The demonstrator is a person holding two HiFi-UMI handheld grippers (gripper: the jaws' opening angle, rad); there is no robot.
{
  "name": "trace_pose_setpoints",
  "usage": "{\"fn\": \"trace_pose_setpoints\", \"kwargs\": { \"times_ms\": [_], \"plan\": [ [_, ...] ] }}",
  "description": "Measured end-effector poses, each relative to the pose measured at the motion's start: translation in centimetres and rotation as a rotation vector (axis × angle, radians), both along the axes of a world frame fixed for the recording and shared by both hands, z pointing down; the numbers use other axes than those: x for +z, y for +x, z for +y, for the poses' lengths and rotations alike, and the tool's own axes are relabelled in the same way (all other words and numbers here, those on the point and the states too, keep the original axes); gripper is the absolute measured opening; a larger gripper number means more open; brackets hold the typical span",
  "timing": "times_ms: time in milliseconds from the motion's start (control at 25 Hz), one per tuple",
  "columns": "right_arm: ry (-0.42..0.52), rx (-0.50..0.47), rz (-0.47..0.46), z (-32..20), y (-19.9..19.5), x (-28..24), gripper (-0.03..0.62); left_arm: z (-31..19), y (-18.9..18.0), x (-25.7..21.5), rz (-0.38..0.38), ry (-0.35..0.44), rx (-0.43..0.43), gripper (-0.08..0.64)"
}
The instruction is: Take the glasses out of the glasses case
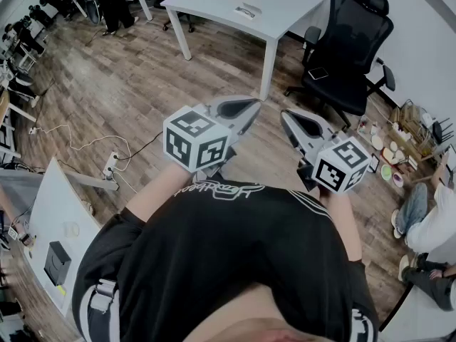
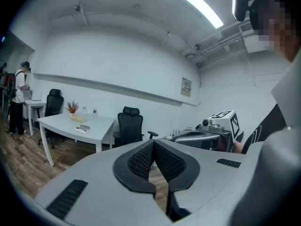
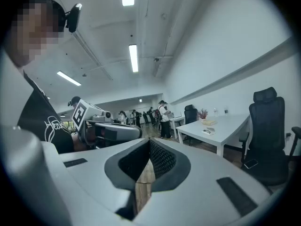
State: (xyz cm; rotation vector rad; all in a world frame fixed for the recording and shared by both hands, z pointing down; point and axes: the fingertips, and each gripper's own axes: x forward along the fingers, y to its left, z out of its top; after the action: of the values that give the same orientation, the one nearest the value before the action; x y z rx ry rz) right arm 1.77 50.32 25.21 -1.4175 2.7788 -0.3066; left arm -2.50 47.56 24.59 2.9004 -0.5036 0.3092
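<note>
A small pale case with dark glasses on it [image 1: 247, 11] lies on the white table [image 1: 214, 6] far ahead; it also shows as a small flat case [image 2: 82, 129] and a small case [image 3: 207, 131] in the two gripper views. Both grippers are held up close to the person's chest, well away from the table. My left gripper [image 1: 253, 105] is shut, its jaws meeting with nothing between them [image 2: 154, 142]. My right gripper [image 1: 285, 114] is also shut and empty [image 3: 149, 142]. The two point forward side by side.
A black office chair [image 1: 349, 55] with a phone [image 1: 318, 73] on its seat stands right of the table. A power strip and cables [image 1: 110, 164] lie on the wood floor. A person [image 1: 427, 219] sits at the right beside dishes [image 1: 390, 155]. People stand at far desks [image 3: 164, 114].
</note>
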Motion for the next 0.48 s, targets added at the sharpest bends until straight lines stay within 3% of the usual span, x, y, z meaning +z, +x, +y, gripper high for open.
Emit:
{"fn": "trace_pose_setpoints", "kwargs": {
  "times_ms": [480],
  "plan": [
    [-0.025,0.019,0.007,0.8,0.3,2.3,0.008,0.8,0.3,2.8,-0.020,-0.082,-0.002,0.008]
  ]
}}
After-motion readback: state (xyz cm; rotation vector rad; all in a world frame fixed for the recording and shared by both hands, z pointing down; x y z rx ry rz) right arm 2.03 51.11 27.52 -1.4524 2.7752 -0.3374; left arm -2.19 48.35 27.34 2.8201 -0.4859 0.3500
